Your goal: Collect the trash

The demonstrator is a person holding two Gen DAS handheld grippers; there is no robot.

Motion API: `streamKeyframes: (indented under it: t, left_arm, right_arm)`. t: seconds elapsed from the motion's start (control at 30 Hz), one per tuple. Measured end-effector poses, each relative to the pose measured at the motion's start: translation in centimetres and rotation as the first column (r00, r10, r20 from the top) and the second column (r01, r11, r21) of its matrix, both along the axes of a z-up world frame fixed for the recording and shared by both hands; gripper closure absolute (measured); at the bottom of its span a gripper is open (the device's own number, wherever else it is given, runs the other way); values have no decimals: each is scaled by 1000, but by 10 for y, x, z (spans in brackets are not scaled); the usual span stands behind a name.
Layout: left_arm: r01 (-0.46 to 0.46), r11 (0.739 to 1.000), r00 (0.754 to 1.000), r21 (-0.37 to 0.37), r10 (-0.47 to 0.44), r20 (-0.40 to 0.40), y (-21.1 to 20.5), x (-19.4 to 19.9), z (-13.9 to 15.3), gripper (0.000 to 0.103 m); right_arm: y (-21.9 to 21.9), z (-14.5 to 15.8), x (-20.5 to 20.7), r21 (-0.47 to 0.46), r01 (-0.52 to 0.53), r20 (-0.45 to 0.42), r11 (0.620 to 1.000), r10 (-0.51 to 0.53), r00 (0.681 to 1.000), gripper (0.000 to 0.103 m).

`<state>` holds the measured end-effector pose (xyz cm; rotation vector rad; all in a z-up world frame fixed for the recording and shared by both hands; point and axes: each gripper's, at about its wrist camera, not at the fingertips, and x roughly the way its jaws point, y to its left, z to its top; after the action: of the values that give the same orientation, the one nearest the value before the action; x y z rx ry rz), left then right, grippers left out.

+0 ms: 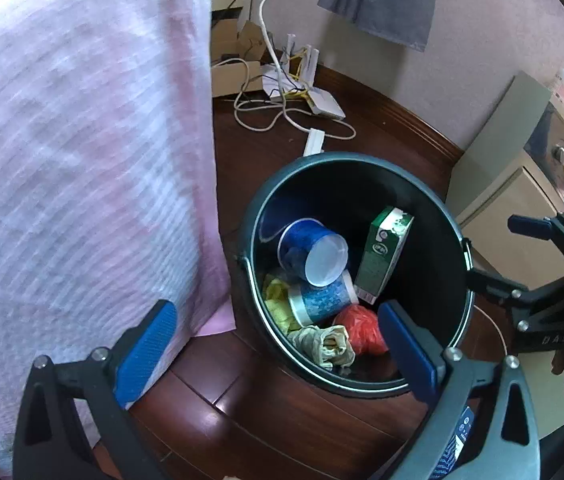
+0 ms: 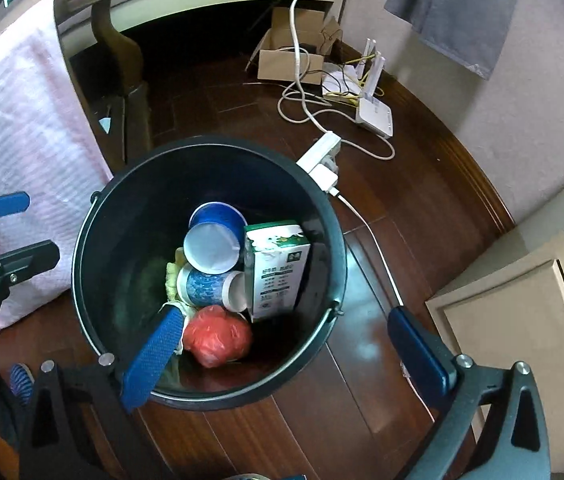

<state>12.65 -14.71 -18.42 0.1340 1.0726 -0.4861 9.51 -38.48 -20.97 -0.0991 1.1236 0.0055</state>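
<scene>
A dark round trash bucket (image 1: 437, 216) stands on the wooden floor and also shows in the right wrist view (image 2: 122, 216). Inside lie two blue paper cups (image 1: 313, 252), a green and white carton (image 1: 385, 256), a red crumpled bag (image 1: 361, 328), a crumpled beige wrapper (image 1: 325, 346) and yellow paper (image 1: 278, 304). My left gripper (image 1: 278, 356) is open and empty above the bucket's near rim. My right gripper (image 2: 289, 356) is open and empty above the bucket, near the red bag (image 2: 218, 336) and the carton (image 2: 278, 268).
A pink striped bedcover (image 1: 82, 160) hangs left of the bucket. White cables, a power strip (image 2: 321, 160), a router (image 2: 373, 112) and a cardboard box (image 2: 285, 60) lie on the floor behind. A beige cabinet (image 2: 513, 320) stands to the right.
</scene>
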Motion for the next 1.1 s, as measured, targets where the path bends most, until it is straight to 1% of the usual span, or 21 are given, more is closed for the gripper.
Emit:
streamKeyframes:
  t: [0.13,0.2,0.3,0.53,0.67,0.77,1.0,1.1]
  left_arm:
    - [5,1000,1000,9,-5,14,0,-2,3,2]
    - [-7,1000,1000,27,6,22,-1,-2,3,2]
    - [-20,1000,1000,24,19,21,3,-1,5,2]
    - [-44,999,998,26,43,35,12,-7,14,1]
    - [-58,998,998,22,57,38,17,-12,21,1]
    - [-64,998,997,19,63,53,22,-18,33,1]
    - [-62,998,991,8,60,117,36,-37,78,1]
    - [-67,998,988,15,64,140,43,-44,93,1]
  right_arm:
    - [6,-2,1,-5,-21,0,1000,21,1000,0]
    - [9,-2,1,-3,-21,3,1000,21,1000,0]
    - [10,1,2,8,-18,9,1000,18,1000,0]
    - [16,11,-1,22,-27,25,999,27,999,0]
    - [23,24,-5,19,-40,49,999,39,998,0]
    - [28,39,-9,2,-35,71,999,35,997,0]
    - [37,82,-26,17,-9,123,1000,6,992,0]
    - [41,93,-33,39,1,130,999,-6,992,0]
